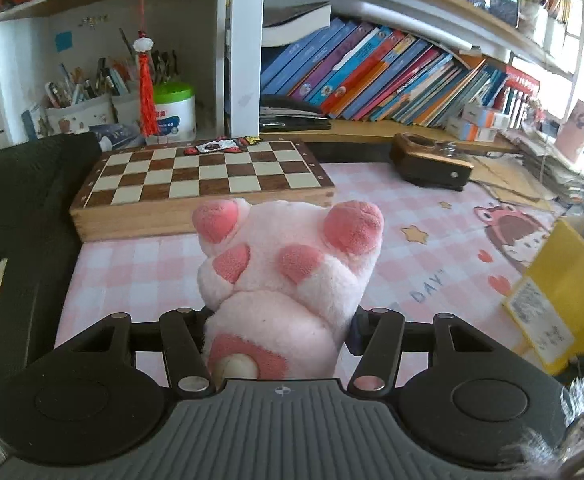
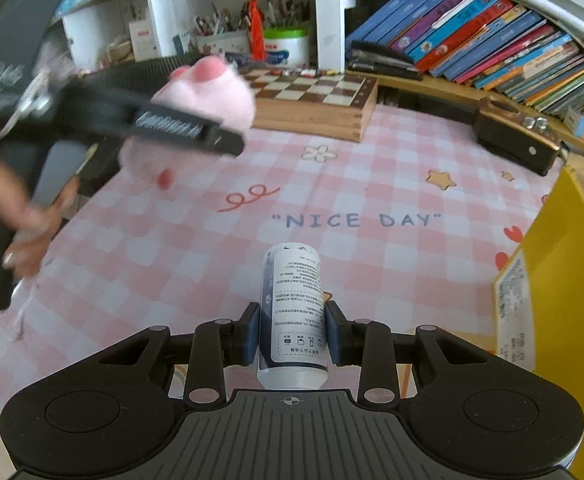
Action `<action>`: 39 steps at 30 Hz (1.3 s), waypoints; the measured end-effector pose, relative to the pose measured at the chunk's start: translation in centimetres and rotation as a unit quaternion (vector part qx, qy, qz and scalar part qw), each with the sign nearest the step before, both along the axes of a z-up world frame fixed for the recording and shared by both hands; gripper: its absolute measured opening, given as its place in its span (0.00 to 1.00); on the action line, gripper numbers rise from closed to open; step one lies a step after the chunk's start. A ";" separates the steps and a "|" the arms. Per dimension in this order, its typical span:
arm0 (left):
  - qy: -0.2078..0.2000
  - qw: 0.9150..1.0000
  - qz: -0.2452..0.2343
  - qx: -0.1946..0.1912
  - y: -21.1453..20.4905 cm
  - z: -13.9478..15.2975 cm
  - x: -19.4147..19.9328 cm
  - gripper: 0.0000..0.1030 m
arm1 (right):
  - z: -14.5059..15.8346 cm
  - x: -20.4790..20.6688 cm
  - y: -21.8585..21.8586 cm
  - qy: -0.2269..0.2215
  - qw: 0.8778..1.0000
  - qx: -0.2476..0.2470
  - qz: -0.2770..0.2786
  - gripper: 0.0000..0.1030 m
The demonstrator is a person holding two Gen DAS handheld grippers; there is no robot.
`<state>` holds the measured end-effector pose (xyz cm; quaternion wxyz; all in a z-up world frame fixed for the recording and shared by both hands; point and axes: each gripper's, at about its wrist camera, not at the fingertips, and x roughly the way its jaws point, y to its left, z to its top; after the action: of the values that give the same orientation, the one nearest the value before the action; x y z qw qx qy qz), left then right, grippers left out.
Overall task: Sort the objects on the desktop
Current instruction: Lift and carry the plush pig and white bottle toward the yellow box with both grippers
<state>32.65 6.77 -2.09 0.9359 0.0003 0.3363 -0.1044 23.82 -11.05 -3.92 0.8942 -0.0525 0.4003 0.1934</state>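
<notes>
My left gripper (image 1: pixel 277 332) is shut on a pink plush paw (image 1: pixel 287 276) with darker pink pads, held above the pink checked mat (image 1: pixel 139 268). In the right wrist view the same paw (image 2: pixel 207 100) and the left gripper (image 2: pixel 195 132) appear blurred at the upper left, above the mat. My right gripper (image 2: pixel 292 332) is shut on a white cylindrical bottle (image 2: pixel 294 312) with a printed label, held lengthwise between the blue pads (image 2: pixel 334 332) over the mat (image 2: pixel 332 200).
A wooden chessboard box (image 1: pixel 199 184) lies at the back of the mat, also in the right wrist view (image 2: pixel 316 100). A dark wooden case (image 1: pixel 432 164) lies back right. A yellow cardboard box (image 1: pixel 564 292) stands at the right edge (image 2: pixel 560 280). Shelves of books behind.
</notes>
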 end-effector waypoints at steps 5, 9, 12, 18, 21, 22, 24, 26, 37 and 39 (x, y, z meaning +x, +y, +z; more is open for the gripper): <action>0.003 0.999 0.010 -0.033 0.6 1.0 -3.5 0.52 | 1.7 -1.1 -1.0 -0.016 1.000 0.020 -0.015 0.32; 0.007 0.998 0.014 -0.055 0.8 1.8 -6.2 0.52 | 3.0 -2.6 -1.7 -0.028 0.999 0.034 -0.023 0.32; 0.015 0.997 0.018 -0.079 1.0 2.2 -8.0 0.52 | 3.5 -3.9 -2.1 -0.037 0.999 0.033 -0.022 0.32; 0.019 0.994 0.028 -0.103 1.2 2.6 -11.0 0.52 | 3.7 -6.4 -2.6 -0.034 0.998 0.038 -0.031 0.32; 0.017 0.996 0.022 -0.090 0.8 2.7 -12.4 0.52 | 3.9 -7.6 -3.0 -0.033 0.998 0.041 -0.036 0.32; 0.016 0.996 0.021 -0.087 0.8 2.8 -12.9 0.52 | 4.0 -8.1 -3.2 -0.032 0.998 0.042 -0.038 0.32; 0.016 0.996 0.018 -0.085 0.7 2.8 -13.7 0.52 | 4.1 -8.9 -3.4 -0.030 0.998 0.044 -0.041 0.32; 0.016 0.996 0.015 -0.085 0.6 2.9 -14.3 0.52 | 4.3 -9.8 -3.7 -0.029 0.998 0.044 -0.044 0.32; 0.025 0.995 -0.006 -0.097 -0.3 3.3 -18.5 0.52 | 4.5 -14.5 -5.0 -0.014 0.996 0.044 -0.072 0.32; 0.026 0.995 -0.011 -0.099 -0.5 3.3 -19.3 0.52 | 4.5 -15.3 -5.3 -0.013 0.996 0.043 -0.077 0.32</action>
<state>13.39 6.25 1.24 0.9210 -0.0911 0.3489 -0.1470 8.55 -16.35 0.60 0.9129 0.0141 0.3831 0.1401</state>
